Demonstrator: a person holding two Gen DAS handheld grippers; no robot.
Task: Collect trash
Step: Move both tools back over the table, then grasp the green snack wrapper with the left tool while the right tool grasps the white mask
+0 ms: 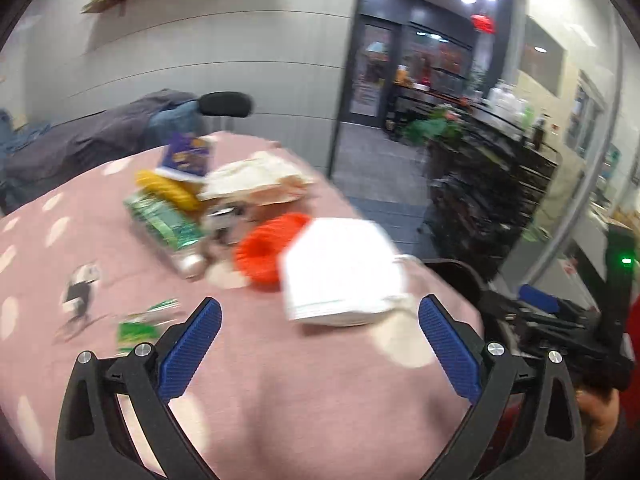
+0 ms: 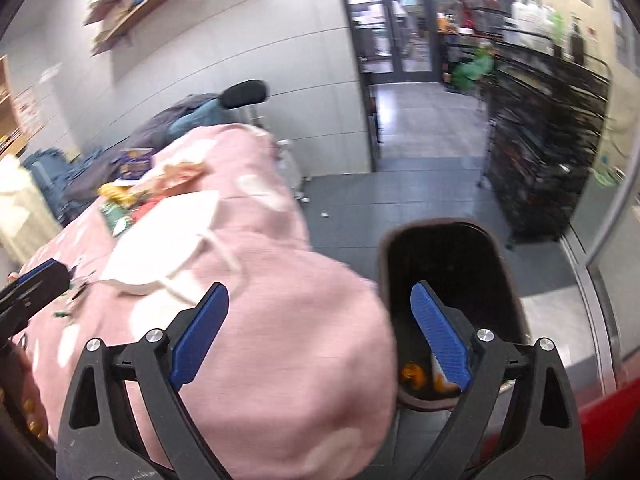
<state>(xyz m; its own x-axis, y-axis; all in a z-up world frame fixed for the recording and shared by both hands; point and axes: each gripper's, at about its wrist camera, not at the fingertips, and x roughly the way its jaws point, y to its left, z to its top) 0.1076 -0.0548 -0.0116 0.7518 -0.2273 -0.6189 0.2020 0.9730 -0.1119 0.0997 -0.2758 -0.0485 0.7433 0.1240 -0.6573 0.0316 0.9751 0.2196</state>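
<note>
Both your grippers are standing wide, holding nothing.
Your left gripper point(image 1: 320, 344) and right gripper point(image 2: 320, 332) are hovering near the pink table point(image 1: 280, 400); trash pile point(image 1: 180, 208) is lying farther left, bin point(image 2: 448, 264) at right.

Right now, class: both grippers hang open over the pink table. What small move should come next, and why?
Probably lower the left gripper onto the white mask. It lies nearest, both grippers are empty, and the dark bin waits beside the table edge.

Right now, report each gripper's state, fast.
Left gripper: open, holding nothing, above the pink tablecloth.
Right gripper: open, holding nothing, near the black bin.
</note>
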